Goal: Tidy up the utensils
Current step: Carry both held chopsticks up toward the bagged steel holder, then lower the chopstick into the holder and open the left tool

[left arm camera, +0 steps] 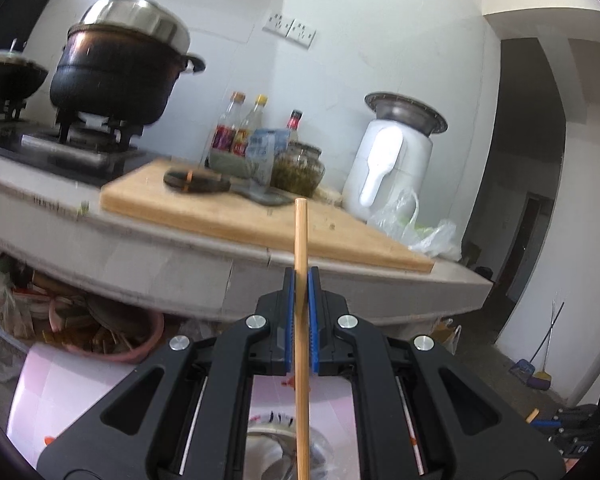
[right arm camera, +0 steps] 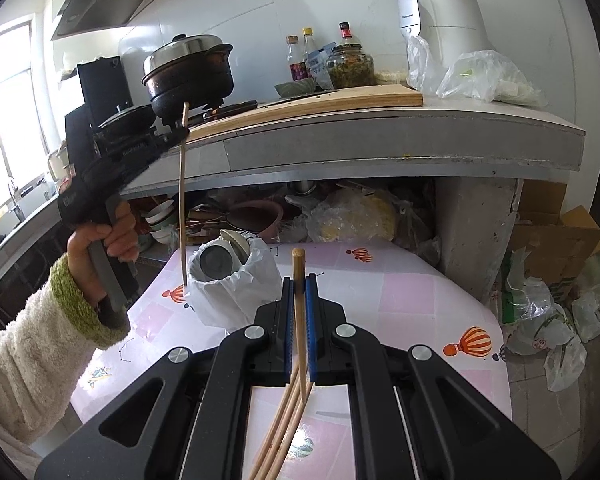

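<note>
Your left gripper (left arm camera: 301, 276) is clamped on a single pale bamboo chopstick (left arm camera: 301, 300), held upright above the bag-lined utensil holder (right arm camera: 236, 280) at the table's far left. Your right gripper (right arm camera: 299, 284) is closed on a bundle of chopsticks (right arm camera: 299, 320) that fans out below the pads. The table (right arm camera: 412, 300) wears a pink balloon-print cloth; beyond it, the counter carries a cutting board (right arm camera: 320, 106).

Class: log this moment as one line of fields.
left hand-held gripper: shut on single chopstick | right hand-held gripper: shut on chopstick bundle | bag-lined holder: on table, chopsticks not yet in
</note>
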Demonstrator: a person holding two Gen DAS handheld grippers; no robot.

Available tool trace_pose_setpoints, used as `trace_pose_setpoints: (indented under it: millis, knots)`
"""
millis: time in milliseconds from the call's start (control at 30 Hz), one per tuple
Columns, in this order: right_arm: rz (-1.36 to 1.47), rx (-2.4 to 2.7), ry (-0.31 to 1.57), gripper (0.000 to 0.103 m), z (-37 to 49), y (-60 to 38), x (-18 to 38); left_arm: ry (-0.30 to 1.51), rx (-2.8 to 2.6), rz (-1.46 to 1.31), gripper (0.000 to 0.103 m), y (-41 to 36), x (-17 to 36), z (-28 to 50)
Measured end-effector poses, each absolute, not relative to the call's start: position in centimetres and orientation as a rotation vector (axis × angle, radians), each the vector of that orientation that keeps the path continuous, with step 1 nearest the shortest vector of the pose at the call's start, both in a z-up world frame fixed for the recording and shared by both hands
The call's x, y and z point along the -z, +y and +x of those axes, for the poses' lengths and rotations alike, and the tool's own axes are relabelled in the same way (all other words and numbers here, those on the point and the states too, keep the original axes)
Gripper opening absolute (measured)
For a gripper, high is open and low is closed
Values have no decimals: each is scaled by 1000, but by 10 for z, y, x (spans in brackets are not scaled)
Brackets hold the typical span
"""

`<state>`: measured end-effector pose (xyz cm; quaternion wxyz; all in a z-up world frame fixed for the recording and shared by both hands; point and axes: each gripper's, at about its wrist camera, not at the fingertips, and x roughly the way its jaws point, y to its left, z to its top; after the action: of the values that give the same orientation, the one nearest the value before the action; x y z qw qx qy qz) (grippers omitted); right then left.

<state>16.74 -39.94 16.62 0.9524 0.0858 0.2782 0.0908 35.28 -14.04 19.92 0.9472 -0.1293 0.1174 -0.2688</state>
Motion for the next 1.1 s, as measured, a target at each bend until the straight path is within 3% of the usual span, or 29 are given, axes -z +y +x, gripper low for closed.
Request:
trace_pose_setpoints:
  millis: [267,1100]
  knots:
    - [179,-186,577,6,169,-401,-162,180,510,-195,6,-146,-212,356]
    - [182,-210,588,6,171,-391,-161,318,504,-114,6,-133,-129,328]
